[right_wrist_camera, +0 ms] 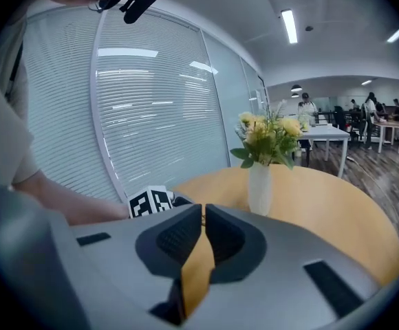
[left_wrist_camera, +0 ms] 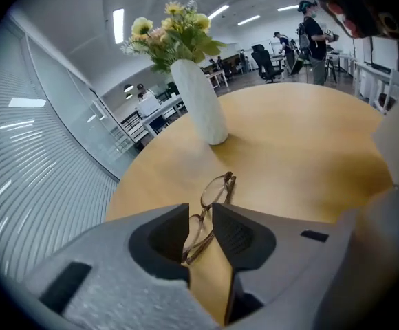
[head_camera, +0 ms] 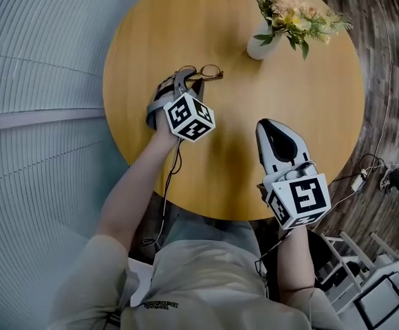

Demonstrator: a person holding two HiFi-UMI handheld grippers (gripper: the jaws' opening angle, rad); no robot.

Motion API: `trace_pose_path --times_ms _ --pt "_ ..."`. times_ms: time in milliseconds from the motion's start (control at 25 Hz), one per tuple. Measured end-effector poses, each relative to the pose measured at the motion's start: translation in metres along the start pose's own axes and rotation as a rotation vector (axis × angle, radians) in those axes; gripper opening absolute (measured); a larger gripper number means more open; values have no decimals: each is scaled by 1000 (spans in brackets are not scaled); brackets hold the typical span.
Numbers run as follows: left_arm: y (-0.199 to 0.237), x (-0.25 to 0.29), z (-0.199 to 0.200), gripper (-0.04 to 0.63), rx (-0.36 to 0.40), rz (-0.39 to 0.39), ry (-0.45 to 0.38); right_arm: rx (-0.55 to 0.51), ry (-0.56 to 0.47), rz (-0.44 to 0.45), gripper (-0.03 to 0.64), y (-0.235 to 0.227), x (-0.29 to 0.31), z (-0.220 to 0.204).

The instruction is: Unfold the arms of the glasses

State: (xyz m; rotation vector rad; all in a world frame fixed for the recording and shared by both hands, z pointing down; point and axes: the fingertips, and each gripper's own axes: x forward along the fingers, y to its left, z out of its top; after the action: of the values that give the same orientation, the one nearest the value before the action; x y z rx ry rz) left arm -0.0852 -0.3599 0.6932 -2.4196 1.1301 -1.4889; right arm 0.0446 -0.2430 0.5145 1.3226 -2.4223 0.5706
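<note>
The thin brown-rimmed glasses (head_camera: pixel 210 71) lie folded on the round wooden table (head_camera: pixel 303 108), left of its middle. In the left gripper view the far lens of the glasses (left_wrist_camera: pixel 217 190) sticks out past the jaws, while the near lens and arm ends sit between them. My left gripper (head_camera: pixel 186 75) is closed down narrowly on that near end (left_wrist_camera: pixel 200 210), both pads touching the frame. My right gripper (head_camera: pixel 270 125) rests lower right on the table, jaws together with nothing between them (right_wrist_camera: pixel 203 210).
A white vase of yellow flowers (head_camera: pixel 263 44) stands at the far side of the table, beyond the glasses (left_wrist_camera: pixel 201 102). The table's near edge (head_camera: pixel 206 208) lies just in front of my body. Cables and furniture lie on the floor at right.
</note>
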Motion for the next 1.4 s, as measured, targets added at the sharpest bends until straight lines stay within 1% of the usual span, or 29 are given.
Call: trace_pose_path --times_ms 200,280,400,560,640,800,960,1040,1120,1240,1400 --pt "-2 13 -4 117 92 23 30 20 12 1 38 -4 3 -10" --pt "-2 19 -5 71 116 45 43 29 17 -1 38 -6 3 -14" --pt "-4 28 -6 67 128 66 63 37 29 -2 38 -10 5 -21" --pt "-3 33 -4 58 153 79 66 43 34 2 38 -9 6 -25" --pt "-2 35 -4 55 160 76 71 49 37 3 38 -9 5 -28" --pt "1 33 -4 57 113 45 89 54 41 10 38 -10 5 -31" --pt "1 35 -6 57 145 33 121 62 47 6 38 -15 6 -34" --pt "-3 38 -9 57 157 0 145 62 49 9 38 -16 8 -35" --pt "-4 38 -11 57 184 -22 171 62 50 12 38 -17 9 -35" --pt "3 38 -15 57 257 7 212 70 53 11 38 -19 10 -37" --pt "4 45 -18 57 316 17 227 72 60 15 38 -17 11 -40"
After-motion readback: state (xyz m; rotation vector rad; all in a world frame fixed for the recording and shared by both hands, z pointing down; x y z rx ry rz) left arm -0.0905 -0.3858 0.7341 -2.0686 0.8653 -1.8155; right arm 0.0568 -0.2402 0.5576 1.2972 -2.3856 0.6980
